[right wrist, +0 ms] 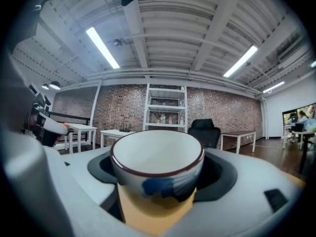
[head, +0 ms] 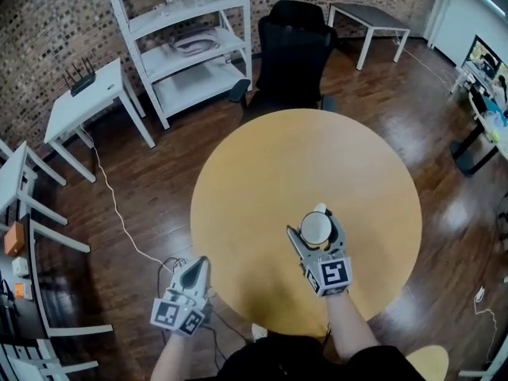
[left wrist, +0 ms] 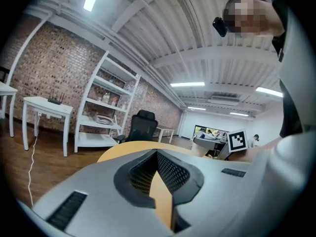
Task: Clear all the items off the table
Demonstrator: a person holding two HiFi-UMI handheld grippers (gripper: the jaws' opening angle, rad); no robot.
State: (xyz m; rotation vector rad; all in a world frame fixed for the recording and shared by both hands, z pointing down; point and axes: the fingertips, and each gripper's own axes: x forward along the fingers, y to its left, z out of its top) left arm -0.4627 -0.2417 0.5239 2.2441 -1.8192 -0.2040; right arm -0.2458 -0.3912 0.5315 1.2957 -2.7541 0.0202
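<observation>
A white cup [head: 316, 228] with a dark rim and a blue mark on its side sits between the jaws of my right gripper [head: 321, 213], which is shut on it over the near part of the round yellow table [head: 262, 173]. The right gripper view shows the cup [right wrist: 157, 154] upright, held at its sides by the right gripper [right wrist: 158, 191], with the yellow tabletop [right wrist: 153, 214] underneath. My left gripper [head: 202, 263] hangs off the table's front left edge, over the floor. Its jaws meet at the tips [left wrist: 157, 153] with nothing between them.
A black office chair [head: 290, 46] stands at the table's far side. Behind it are a white shelf unit [head: 182, 46] and a white table [head: 373, 18]. A small white table [head: 87, 101] and a floor cable [head: 119, 213] lie left. A yellow stool [head: 429, 363] is at bottom right.
</observation>
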